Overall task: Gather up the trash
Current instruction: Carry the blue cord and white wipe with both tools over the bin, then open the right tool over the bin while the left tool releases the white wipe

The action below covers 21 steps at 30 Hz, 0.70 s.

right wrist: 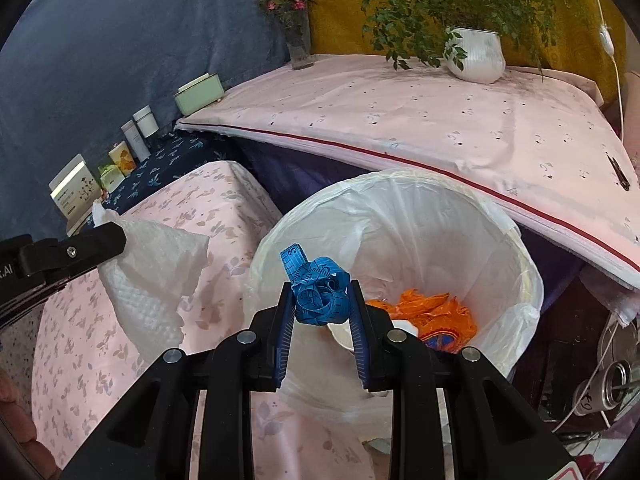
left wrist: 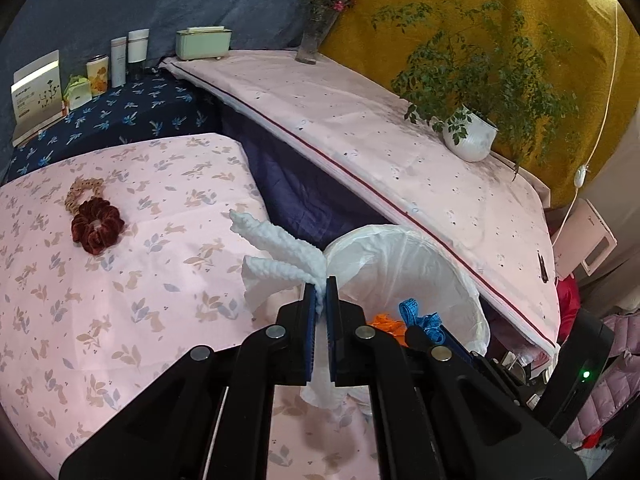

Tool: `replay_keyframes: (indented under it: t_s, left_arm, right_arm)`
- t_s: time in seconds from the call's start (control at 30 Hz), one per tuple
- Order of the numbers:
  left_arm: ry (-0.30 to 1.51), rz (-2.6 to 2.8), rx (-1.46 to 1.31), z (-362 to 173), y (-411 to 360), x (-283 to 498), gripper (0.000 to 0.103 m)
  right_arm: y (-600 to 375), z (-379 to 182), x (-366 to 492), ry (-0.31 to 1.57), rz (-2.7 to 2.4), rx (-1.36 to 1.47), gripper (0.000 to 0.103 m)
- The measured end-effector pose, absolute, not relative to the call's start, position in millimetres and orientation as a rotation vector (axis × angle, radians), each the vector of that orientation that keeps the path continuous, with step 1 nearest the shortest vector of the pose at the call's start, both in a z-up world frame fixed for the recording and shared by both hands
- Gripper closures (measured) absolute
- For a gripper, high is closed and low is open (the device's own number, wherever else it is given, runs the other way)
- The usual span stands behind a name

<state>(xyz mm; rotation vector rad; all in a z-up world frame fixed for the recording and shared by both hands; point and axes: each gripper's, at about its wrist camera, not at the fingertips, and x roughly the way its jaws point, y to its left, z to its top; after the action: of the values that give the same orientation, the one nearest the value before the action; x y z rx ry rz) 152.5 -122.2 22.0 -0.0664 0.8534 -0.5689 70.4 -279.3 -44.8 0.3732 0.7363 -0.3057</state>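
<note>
**Trash collection at the bedside bin: two grippers, both loaded**

1. Box [left wrist: 37,92], carton [left wrist: 97,75], two bottles [left wrist: 129,56] and a pale green case [left wrist: 203,42]: standing in a row at ten to eleven o'clock in the left wrist view, along the back of a dark blue flowered cloth [left wrist: 120,118].

2. Two hair scrunchies, one tan [left wrist: 82,194] and one dark red [left wrist: 97,228]: lying touching each other at nine o'clock on the pink flowered sheet [left wrist: 80,320].

3. Left gripper [left wrist: 320,308]: jaws clenched, pinching a white paper towel [left wrist: 280,252]. The towel is fanning out toward eleven o'clock above the sheet, just beside the bin's rim. In the right wrist view the same gripper [right wrist: 96,240] is entering at nine o'clock with the towel [right wrist: 152,276] hanging below it.

4. Right gripper [right wrist: 320,312]: jaws grasping a crumpled blue measuring tape [right wrist: 318,292], holding it over the bin's near rim at the view's centre.

5. Trash bin [right wrist: 520,280], lined with a white bag: sitting at four o'clock from the tape, between the sheet and a pale pink covered surface [right wrist: 440,120]. An orange wrapper [right wrist: 436,312] is lying inside it.

6. Glass vase of pink flowers [right wrist: 298,44] and white pot holding a leafy plant [right wrist: 476,54]: standing at twelve and one o'clock on the pale pink surface, well apart.
</note>
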Motion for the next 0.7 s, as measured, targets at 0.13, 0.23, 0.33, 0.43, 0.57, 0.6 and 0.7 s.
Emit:
replay_keyframes:
  t_s: [0.13,0.23,0.33,0.43,0.57,0.6,0.7]
  left_arm:
    - [0.859,-0.611,-0.052,23,-144,149,0.099]
    - [0.863,-0.64,-0.041,23,-156,146,0.099]
    - [0.867,-0.664,-0.03,22,-168,144,0.099]
    - [0.875,-0.68,-0.022,20,-178,143,0.098]
    - [0.882,-0.693,-0.015,16,-187,143,0.098]
    - [0.885,-0.696,-0.014,15,-189,143,0.098]
    - [0.897,-0.699,-0.01,10,-194,144,0.098]
  right_arm:
    - [-296,-47,62,0.738,-0.332,0.39,0.078]
    - [-305,-50,58,0.74,-0.346,0.396,0.078]
    - [-311,-51,54,0.74,-0.358,0.401,0.078]
    - [-317,-52,52,0.74,-0.369,0.411,0.078]
    - [-324,-55,49,0.743,-0.38,0.414,0.078]
    - [-324,-55,49,0.744,-0.382,0.414,0.078]
    - [-326,-57,49,0.749,-0.387,0.413,0.078]
